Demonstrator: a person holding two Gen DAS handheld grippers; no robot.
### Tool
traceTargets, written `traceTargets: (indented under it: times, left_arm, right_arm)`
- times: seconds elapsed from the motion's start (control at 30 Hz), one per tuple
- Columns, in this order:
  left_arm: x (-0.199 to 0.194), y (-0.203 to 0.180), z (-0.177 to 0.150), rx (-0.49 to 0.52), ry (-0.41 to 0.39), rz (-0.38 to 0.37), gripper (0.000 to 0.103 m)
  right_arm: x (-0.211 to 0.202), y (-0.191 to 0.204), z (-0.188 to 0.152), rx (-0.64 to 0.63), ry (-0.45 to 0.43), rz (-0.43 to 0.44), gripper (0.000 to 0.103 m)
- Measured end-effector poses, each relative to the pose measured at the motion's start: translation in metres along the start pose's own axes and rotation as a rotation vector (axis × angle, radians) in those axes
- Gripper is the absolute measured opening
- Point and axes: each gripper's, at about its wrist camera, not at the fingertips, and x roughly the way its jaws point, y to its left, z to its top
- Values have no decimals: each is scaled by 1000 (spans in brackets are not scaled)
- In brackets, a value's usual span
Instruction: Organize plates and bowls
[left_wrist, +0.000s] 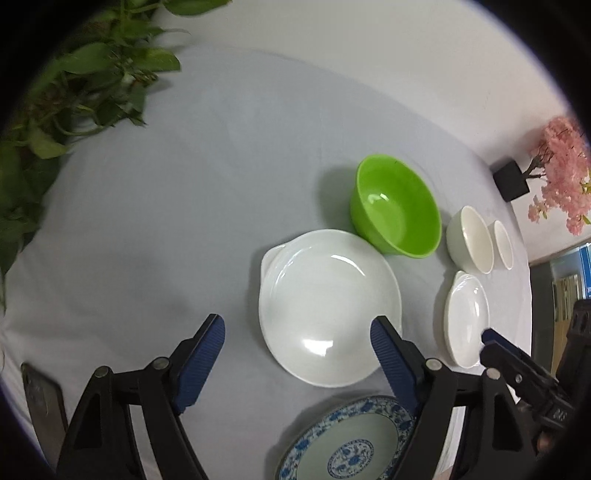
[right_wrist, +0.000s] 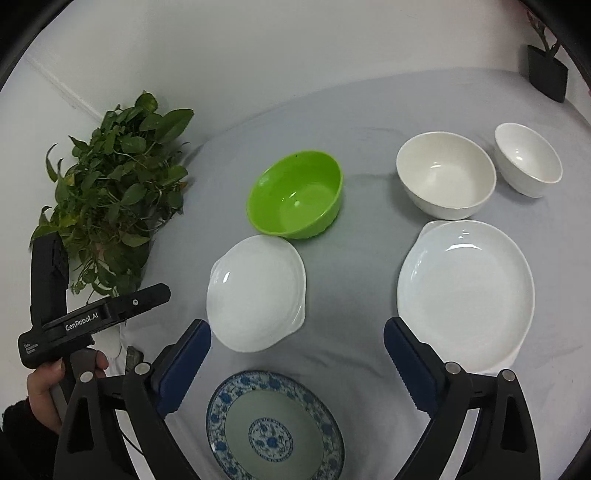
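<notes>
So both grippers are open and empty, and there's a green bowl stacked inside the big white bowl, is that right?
Not quite. Both the left gripper and the right gripper are open and empty, but the green bowl stands alone on the grey cloth, apart from the big white bowl, which is empty. The right wrist view shows it.

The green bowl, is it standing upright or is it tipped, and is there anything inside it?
Tipped and empty. The green bowl leans to one side on the grey cloth, its rim slanted, and its inside shows only bare green.
</notes>
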Motion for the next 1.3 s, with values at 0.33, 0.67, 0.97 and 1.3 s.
traceTargets:
  times: [0.33, 0.67, 0.97, 1.3]
  left_arm:
    - [46, 16, 4, -66, 99, -16, 40]
    - [52, 26, 5, -90, 101, 53, 9]
    - [52, 28, 1, -89, 102, 50, 5]
    - [39, 18, -5, -66, 62, 86, 6]
  right_arm:
    - [102, -18, 24, 43, 171, 27, 65]
    - [126, 1, 24, -15, 193, 2, 18]
    - [137, 3, 16, -19, 204, -51, 6]
    - [127, 14, 12, -39, 193, -69, 5]
